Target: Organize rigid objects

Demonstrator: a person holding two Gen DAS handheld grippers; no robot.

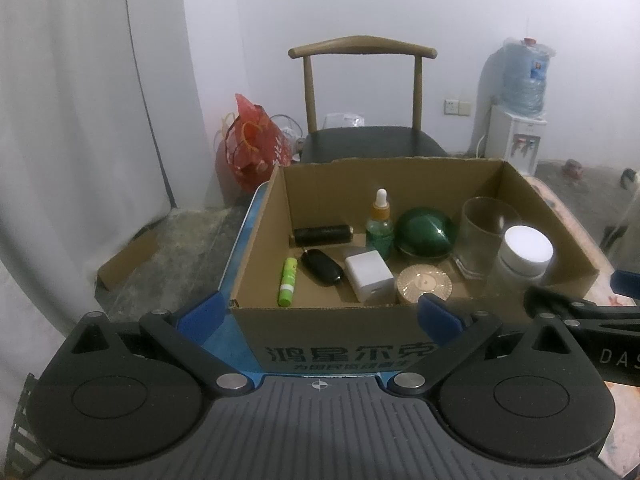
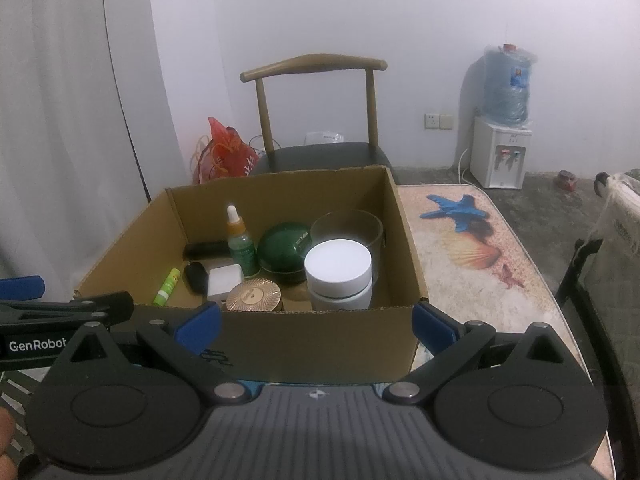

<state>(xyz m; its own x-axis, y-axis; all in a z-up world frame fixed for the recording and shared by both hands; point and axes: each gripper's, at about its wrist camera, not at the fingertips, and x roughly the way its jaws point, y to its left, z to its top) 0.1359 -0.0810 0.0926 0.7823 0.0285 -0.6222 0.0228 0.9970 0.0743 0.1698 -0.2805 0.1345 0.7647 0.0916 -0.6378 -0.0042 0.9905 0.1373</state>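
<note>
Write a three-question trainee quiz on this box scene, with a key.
1. True or false: the dropper bottle stands upright inside the cardboard box.
2. Which item lies nearest the box's left wall? A) green tube B) white-lidded jar C) glass cup
3. Fill in: both the left gripper and the right gripper have their fingers ____, holding nothing.

Key: 1 true; 2 A; 3 open
</note>
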